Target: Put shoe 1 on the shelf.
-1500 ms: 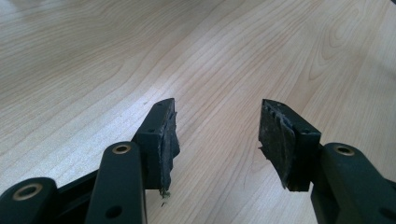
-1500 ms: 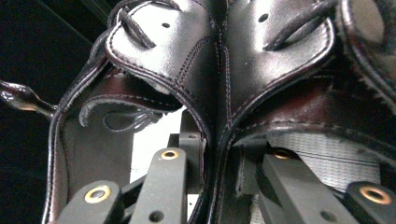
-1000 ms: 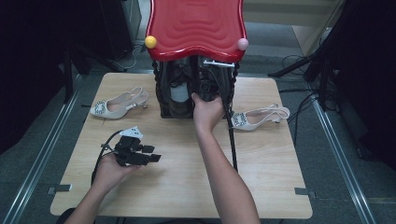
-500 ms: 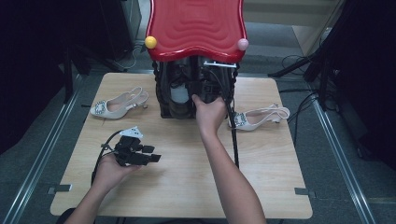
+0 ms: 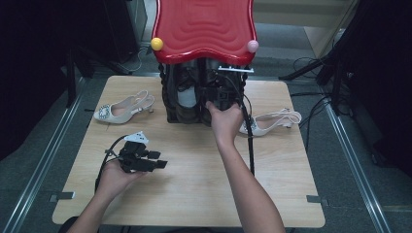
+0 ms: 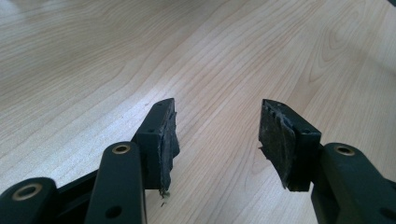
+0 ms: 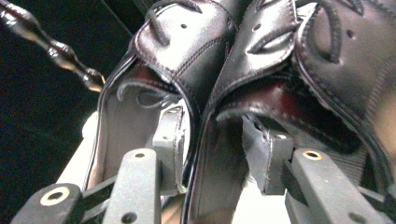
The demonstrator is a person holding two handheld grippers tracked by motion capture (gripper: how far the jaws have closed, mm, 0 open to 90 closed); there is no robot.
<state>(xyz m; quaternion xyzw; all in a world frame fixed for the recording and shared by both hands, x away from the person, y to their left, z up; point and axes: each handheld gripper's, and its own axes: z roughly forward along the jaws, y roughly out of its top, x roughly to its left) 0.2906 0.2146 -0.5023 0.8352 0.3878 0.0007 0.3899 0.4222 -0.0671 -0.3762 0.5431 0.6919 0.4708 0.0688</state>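
Observation:
A pair of black leather lace-up boots [image 7: 261, 60] stands side by side in a dark rack [image 5: 170, 97] under a wavy red top [image 5: 204, 26]. My right gripper [image 7: 212, 144] has one jaw inside each boot, and the two touching inner walls are pinched between its pads. In the high view the right gripper [image 5: 221, 94] is at the rack's front, with the hand right behind it. My left gripper [image 5: 158, 160] rests low over the table's near left, open and holding nothing. Bare wood shows between the jaws of the left gripper [image 6: 217, 135].
A white slingback heel [image 5: 121, 109] lies left of the rack and another [image 5: 272, 121] right of it. A black cable [image 5: 250, 145] runs along the right forearm. The wooden table [image 5: 194, 194] is ringed by metal rails and dark floor.
The right hand has edged slightly toward me and to the right at the rack. The left gripper has stayed put.

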